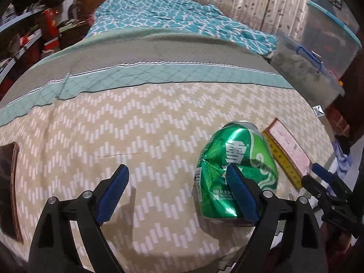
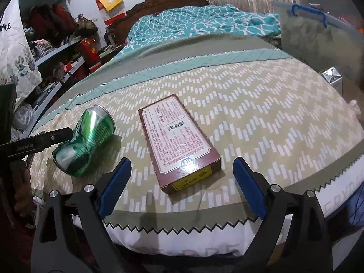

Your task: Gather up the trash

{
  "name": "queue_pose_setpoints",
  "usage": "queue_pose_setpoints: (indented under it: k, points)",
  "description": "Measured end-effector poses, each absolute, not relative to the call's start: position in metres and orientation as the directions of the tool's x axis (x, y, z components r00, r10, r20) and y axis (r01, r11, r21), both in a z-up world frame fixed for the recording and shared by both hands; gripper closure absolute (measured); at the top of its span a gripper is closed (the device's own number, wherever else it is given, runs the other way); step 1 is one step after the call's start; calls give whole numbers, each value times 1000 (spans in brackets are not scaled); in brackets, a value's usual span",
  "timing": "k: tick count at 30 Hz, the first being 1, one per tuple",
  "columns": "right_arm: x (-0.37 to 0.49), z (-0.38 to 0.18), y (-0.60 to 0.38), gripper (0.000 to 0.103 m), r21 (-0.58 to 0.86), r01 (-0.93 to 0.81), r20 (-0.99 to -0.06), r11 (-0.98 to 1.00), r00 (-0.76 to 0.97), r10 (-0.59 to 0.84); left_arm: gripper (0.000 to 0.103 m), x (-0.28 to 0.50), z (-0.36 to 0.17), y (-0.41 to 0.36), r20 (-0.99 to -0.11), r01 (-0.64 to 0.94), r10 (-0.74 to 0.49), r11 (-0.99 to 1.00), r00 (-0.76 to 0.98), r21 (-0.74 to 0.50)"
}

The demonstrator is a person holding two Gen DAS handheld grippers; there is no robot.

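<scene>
Both grippers, the left [image 1: 177,193] and the right [image 2: 182,186], gape wide holding nothing, so the dented can [image 1: 236,173] beside the box [image 2: 179,143] could roll away if bumped.

Left tool [image 1: 176,194] angled downward, blue-padded jaws spread wide, nothing clamped between them; right tool [image 2: 182,187] likewise tilted down with jaws wide apart and gripping nothing, the two tools side by side, near each other.
</scene>
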State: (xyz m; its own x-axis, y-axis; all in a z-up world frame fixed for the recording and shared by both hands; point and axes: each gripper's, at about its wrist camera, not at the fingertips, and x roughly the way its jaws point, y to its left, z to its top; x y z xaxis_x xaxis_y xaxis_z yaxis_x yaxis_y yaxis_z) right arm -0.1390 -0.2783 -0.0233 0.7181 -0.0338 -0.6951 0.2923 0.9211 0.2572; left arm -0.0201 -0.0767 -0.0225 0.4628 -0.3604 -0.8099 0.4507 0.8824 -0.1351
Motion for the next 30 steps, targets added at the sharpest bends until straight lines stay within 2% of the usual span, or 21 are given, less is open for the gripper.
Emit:
queue_pose_setpoints:
  k: [3, 8, 21, 30]
  points:
    - [-135, -29, -276, 12, 256, 290, -712, 922, 702, -23, 17, -20, -24, -69, -810, 424, -337, 897, 481, -121]
    - [-127, -34, -267, 3, 214, 275, -735, 937, 677, -31, 14, -19, -26, -60, -810, 400, -320, 909, 492, -116]
    - [-122, -41, -242, 3, 33, 291, -741, 956, 649, -172, 11, -3, -43, -34, -834, 315, -248, 944, 494, -94]
    - [-123, -41, -241, 3, 36, 291, -734, 956, 657, -172, 9, -14, -53, -34, -827, 324, -175, 946, 535, 9]
